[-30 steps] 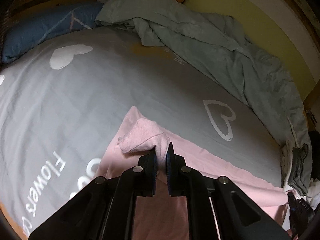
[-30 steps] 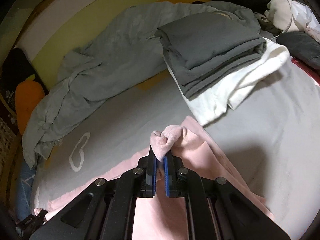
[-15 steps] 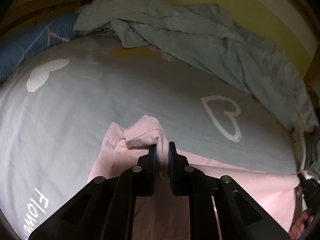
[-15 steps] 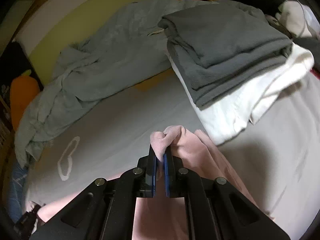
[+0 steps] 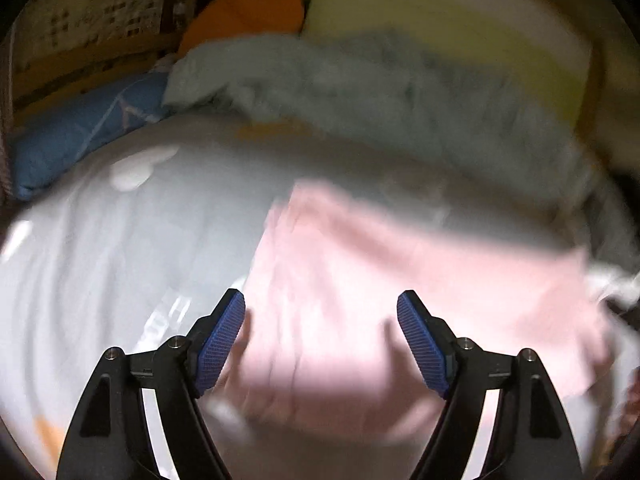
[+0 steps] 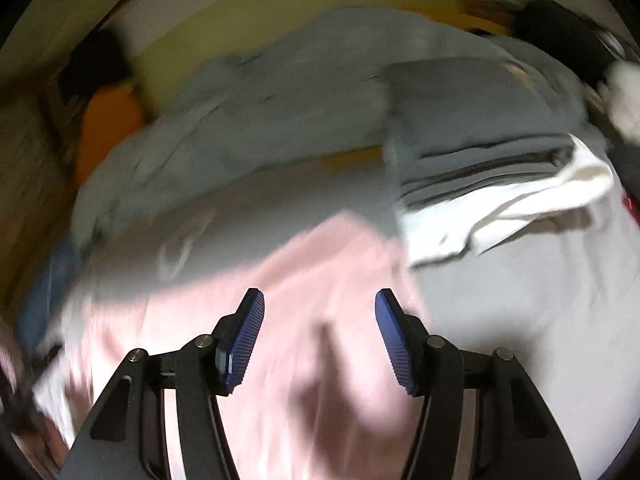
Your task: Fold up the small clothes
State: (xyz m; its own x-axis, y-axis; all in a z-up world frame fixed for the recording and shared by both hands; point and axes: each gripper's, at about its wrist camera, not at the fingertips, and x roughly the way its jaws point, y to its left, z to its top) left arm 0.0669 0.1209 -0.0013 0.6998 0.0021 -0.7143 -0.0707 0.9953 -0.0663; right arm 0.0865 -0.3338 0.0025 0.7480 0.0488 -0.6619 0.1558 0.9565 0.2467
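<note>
A pink garment lies flat on the grey bed sheet, blurred by motion. My left gripper hovers over its near part with jaws opening wide; the blue pads touch nothing. In the right wrist view the same pink garment spreads below my right gripper, whose jaws are also opening, with only cloth lying beneath the gap and nothing pinched.
A rumpled grey-green duvet lies along the far side by a yellow wall. A blue pillow and an orange cushion sit at the far left. A stack of folded grey and white clothes rests to the right of the pink garment.
Both grippers held bunched corners of the pink garment; now both have let go and opened, and the garment lies flat on the sheet. Both views have shifted and blurred.
</note>
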